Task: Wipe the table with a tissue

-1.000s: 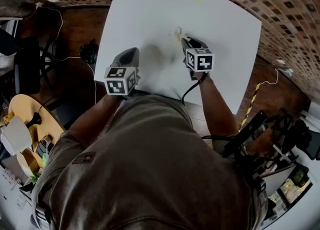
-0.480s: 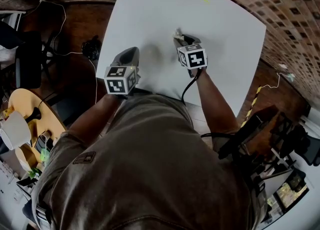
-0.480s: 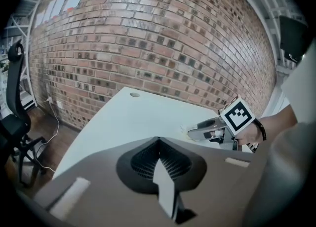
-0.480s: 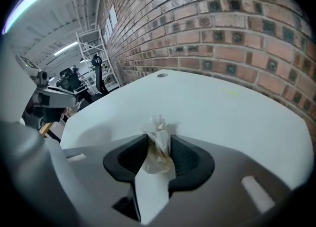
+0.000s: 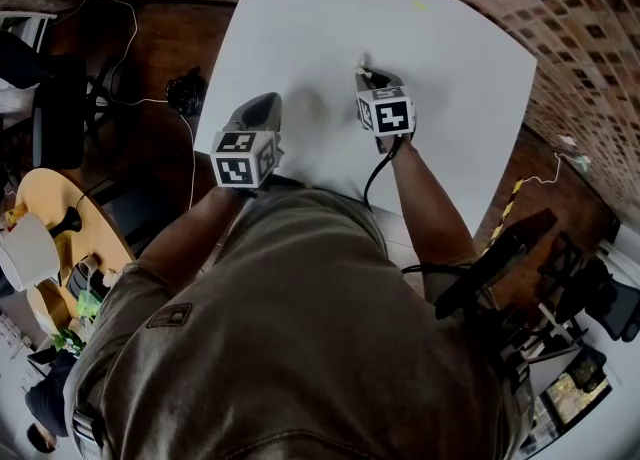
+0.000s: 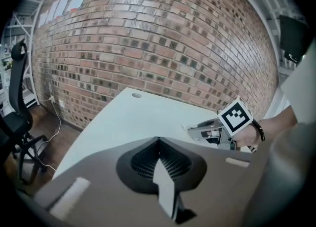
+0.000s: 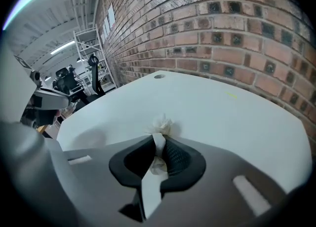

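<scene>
Pinching the crumpled tissue point(image 7: 162, 122) on the white table point(image 5: 300, 38), our right gripper point(image 7: 159, 142) has just been closing its jaws on it, so we judge the grasp done. Our left gripper point(image 6: 158, 142) hovers alongside, jaws pressed together and empty. Next we should drag the tissue across the tabletop with light downward pressure.

Head view: tissue point(image 5: 362, 60) mostly hidden under right gripper point(image 5: 368, 76), only small white tuft showing. Near edge of counter point(image 5: 300, 38) covered by person's shoulders point(image 5: 300, 278). Faint yellowish mark point(image 5: 418, 5) too small to identify. Right gripper view: far room point(image 7: 74, 68) blurred.
</scene>
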